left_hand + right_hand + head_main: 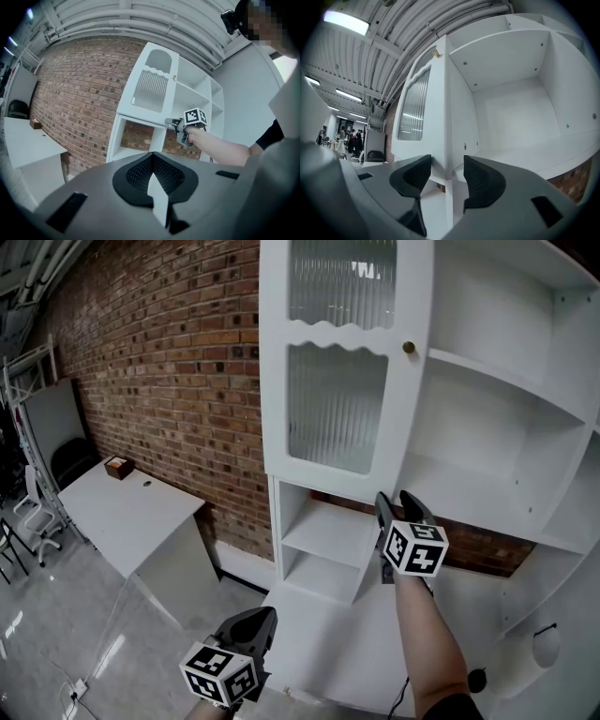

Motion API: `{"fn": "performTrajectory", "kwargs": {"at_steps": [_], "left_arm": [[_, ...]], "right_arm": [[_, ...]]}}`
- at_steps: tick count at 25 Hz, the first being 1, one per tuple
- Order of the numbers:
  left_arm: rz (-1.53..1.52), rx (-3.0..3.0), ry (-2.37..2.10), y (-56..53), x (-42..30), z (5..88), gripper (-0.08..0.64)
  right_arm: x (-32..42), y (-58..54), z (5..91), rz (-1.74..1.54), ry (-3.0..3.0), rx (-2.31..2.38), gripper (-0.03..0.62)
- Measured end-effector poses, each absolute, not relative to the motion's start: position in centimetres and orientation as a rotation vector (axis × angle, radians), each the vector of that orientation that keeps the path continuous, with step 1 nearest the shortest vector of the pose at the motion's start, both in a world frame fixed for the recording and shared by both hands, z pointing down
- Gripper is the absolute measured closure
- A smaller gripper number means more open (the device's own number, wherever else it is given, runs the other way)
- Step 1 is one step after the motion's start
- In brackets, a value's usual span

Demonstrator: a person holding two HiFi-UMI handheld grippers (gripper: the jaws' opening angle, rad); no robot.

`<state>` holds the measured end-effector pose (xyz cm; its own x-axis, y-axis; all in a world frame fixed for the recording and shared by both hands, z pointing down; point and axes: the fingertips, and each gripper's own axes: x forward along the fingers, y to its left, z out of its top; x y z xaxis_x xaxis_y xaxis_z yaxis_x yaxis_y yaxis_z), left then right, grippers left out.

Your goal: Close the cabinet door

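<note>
The right gripper (443, 174) is straddling the lower edge of the white cabinet door (423, 108), jaws parted: one pad is lying against the door's face and the other is standing just off it. The door is standing swung out from the white cabinet (511, 418), beside its bare shelves. The left gripper (153, 164) is hovering low, well apart from the door, with its jaws pressed together on nothing.

Left hand-held gripper (152, 159), jaws together
</note>
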<state>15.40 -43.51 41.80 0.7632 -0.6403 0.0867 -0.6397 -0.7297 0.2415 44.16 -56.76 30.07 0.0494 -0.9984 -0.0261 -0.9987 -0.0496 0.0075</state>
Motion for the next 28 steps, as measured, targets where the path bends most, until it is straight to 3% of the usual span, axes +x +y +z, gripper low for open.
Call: {"fn": "performTrajectory", "kwargs": {"at_steps": [5,8,9,28], "left_arm": [[-0.019,2.695,-1.036,-42.3,13.4,41.5,0.552],[-0.037,2.684,-1.051,-41.3,12.0,41.1,0.552],[-0.044,2.682,-1.053,-41.0,11.6,41.0,0.552],[-0.044,2.709,-1.006,-27.5,1.2,41.6,0.552]], "right_arm": [[43.9,-54.5,30.1,0.022,2.121,-2.261,0.385],[42.8,-51.9,30.2,0.058,2.125,-2.26,0.539],[42.3,-51.0,30.1,0.063,2.135,-2.25,0.557],[25.5,-29.2,36.1,-0.068,2.266,-2.093,0.561]]}}
